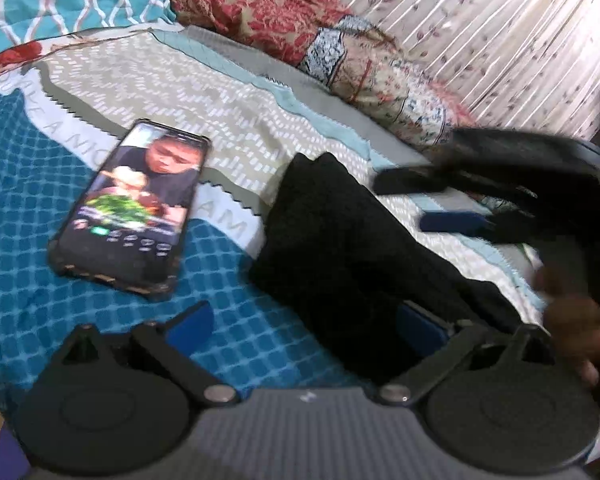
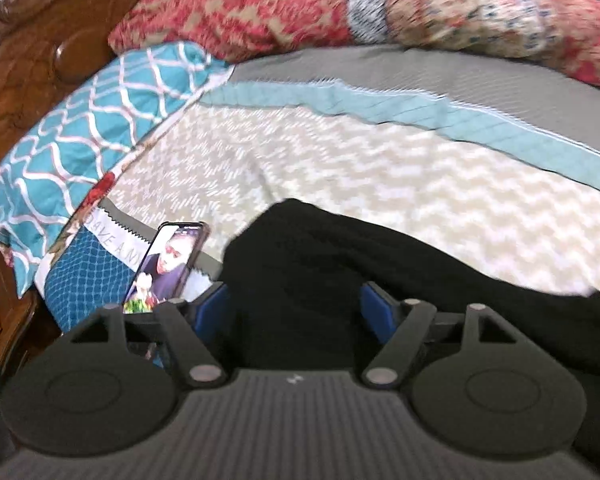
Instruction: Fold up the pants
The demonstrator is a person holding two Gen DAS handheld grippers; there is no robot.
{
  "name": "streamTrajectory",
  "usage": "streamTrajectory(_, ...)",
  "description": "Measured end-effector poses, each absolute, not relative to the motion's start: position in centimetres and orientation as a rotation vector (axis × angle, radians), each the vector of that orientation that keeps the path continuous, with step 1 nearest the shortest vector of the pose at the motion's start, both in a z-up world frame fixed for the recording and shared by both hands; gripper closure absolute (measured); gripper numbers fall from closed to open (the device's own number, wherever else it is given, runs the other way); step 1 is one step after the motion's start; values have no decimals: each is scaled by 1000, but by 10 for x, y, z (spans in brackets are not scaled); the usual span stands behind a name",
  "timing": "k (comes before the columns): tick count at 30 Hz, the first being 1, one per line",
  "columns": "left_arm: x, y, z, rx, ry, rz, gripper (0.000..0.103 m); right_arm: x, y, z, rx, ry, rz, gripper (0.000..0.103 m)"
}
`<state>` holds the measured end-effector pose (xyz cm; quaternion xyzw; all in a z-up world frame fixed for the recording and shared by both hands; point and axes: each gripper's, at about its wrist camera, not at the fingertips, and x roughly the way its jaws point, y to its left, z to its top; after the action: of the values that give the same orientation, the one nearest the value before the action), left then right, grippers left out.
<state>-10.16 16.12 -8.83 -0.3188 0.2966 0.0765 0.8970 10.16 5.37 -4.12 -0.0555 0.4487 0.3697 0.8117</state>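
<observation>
The black pants (image 1: 340, 248) lie bunched on the bed; they also show in the right wrist view (image 2: 340, 272). My left gripper (image 1: 306, 324) is open, its right blue finger (image 1: 418, 328) at the pants' near edge and its left finger over the blue bedspread. My right gripper (image 2: 296, 308) is open just over the pants, with the fabric between its blue fingers (image 2: 376, 306). In the left wrist view the right gripper (image 1: 436, 204) shows blurred at the right, above the pants' far side, held by a hand.
A lit phone (image 1: 136, 208) lies on the bedspread left of the pants, also in the right wrist view (image 2: 168, 264). A teal pillow (image 2: 92, 136), a red floral quilt (image 2: 300, 4), a curtain (image 1: 500, 32) and a wooden headboard (image 2: 32, 64) surround the bed.
</observation>
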Motion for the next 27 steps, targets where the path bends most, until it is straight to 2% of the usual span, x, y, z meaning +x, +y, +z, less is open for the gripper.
streamTrajectory(2, -112, 169, -90, -673, 597, 143, 21, 102, 78, -48, -150, 978, 797, 25)
streamTrajectory(4, -117, 175, -93, -684, 589, 132, 29, 101, 100, -56, -208, 983, 800, 18)
streamTrajectory(8, -116, 176, -95, -662, 581, 128, 37, 106, 132, -88, -394, 1013, 697, 16)
streamTrajectory(10, -113, 175, -95, -657, 581, 126, 37, 113, 132, -101, -433, 1008, 670, 17)
streamTrajectory(12, -112, 175, -94, -663, 575, 121, 37, 117, 124, -100, -444, 978, 687, 30)
streamTrajectory(14, -109, 176, -94, -670, 573, 119, 33, 128, 110, -90, -385, 989, 691, 59)
streamTrajectory(15, -108, 177, -93, -674, 572, 117, 32, 138, 98, -83, -312, 1008, 707, 65)
streamTrajectory(18, -101, 173, -89, -678, 570, 103, 30, 166, 49, -64, 1, 1066, 733, 66)
streamTrajectory(22, -85, 157, -78, -635, 562, 79, 20, 179, -16, -53, 345, 1075, 784, 66)
streamTrajectory(27, -61, 124, -54, -526, 560, -17, 20, 174, -100, -63, 732, 1022, 787, 65)
